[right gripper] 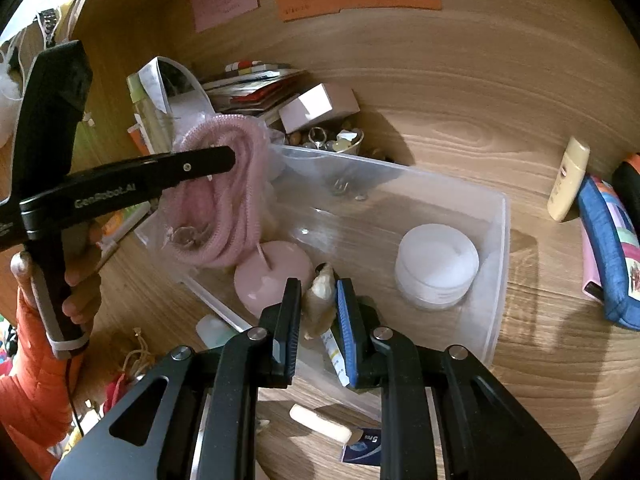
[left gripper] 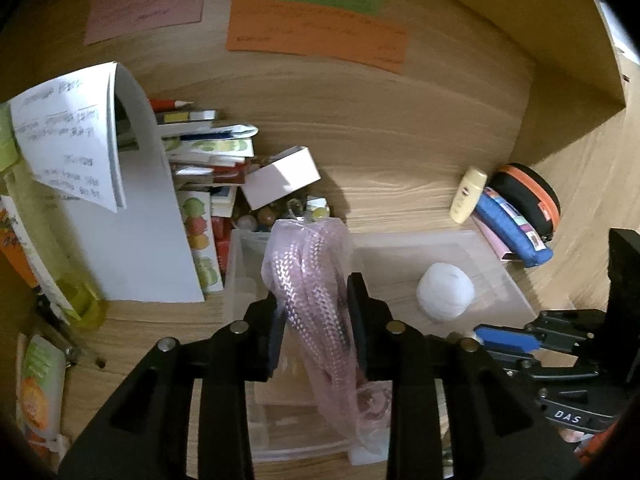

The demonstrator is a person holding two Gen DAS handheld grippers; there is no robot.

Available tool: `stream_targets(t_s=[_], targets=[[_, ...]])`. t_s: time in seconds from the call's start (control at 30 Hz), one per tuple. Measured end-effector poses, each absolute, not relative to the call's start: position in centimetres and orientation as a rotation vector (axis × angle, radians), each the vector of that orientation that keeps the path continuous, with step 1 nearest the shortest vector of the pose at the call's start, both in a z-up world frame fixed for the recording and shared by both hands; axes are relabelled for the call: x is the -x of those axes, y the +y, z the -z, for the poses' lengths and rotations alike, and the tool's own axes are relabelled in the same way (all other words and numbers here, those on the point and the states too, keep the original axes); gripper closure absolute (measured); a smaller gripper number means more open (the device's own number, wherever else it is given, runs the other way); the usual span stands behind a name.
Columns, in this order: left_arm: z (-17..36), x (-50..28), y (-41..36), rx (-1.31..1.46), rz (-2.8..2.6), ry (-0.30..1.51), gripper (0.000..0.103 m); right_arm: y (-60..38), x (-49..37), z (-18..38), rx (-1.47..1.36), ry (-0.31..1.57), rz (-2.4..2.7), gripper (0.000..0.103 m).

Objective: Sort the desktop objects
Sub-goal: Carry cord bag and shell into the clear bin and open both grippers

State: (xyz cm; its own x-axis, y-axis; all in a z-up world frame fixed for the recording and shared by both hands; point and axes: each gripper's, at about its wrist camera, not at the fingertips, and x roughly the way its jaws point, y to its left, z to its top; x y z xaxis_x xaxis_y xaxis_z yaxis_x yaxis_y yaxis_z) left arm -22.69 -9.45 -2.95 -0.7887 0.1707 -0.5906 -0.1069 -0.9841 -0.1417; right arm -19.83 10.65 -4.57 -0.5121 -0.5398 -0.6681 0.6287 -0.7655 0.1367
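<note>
My left gripper (left gripper: 316,300) is shut on a clear bag of pink cord (left gripper: 316,280) and holds it above the left end of a clear plastic bin (left gripper: 500,272). The bag also shows in the right wrist view (right gripper: 224,196), hanging from the left gripper (right gripper: 236,158). My right gripper (right gripper: 318,300) is shut on a beige seashell (right gripper: 320,300) over the bin's near edge (right gripper: 496,280). Inside the bin lie a white round jar (right gripper: 436,268) and a pink candle (right gripper: 272,276).
A heap of books, papers and a white box (left gripper: 280,178) stands behind the bin, with a bowl of trinkets (right gripper: 336,140). A cream bottle (left gripper: 468,194), blue pouch (left gripper: 512,224) and black-orange case (left gripper: 528,196) lie right. Coloured notes (left gripper: 316,34) are on the wall.
</note>
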Motion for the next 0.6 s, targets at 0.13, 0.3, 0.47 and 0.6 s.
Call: stream_targets(t_s=[0.13, 0.3, 0.47, 0.6], targets=[[2.4, 22.1, -9.9, 0.909, -2.858, -0.158, 0.062, 10.4, 19.8, 4.5, -0.926, 0.180, 2.270, 0.086], [2.1, 21.6, -9.7, 0.863, -2.876, -0.138, 0.053, 10.9, 19.7, 4.4, -0.925, 0.162, 2.274, 0.077], [2.1, 21.5, -9.2, 0.847, -2.872, -0.105, 0.044, 11.3, 19.2, 3.7, -0.880, 0.145, 2.284, 0.060], [1.8, 21.2, -8.6, 0.848, -2.867, -0.084, 0.035, 11.6, 18.6, 3.0, -0.844, 0.150, 2.297, 0.042]])
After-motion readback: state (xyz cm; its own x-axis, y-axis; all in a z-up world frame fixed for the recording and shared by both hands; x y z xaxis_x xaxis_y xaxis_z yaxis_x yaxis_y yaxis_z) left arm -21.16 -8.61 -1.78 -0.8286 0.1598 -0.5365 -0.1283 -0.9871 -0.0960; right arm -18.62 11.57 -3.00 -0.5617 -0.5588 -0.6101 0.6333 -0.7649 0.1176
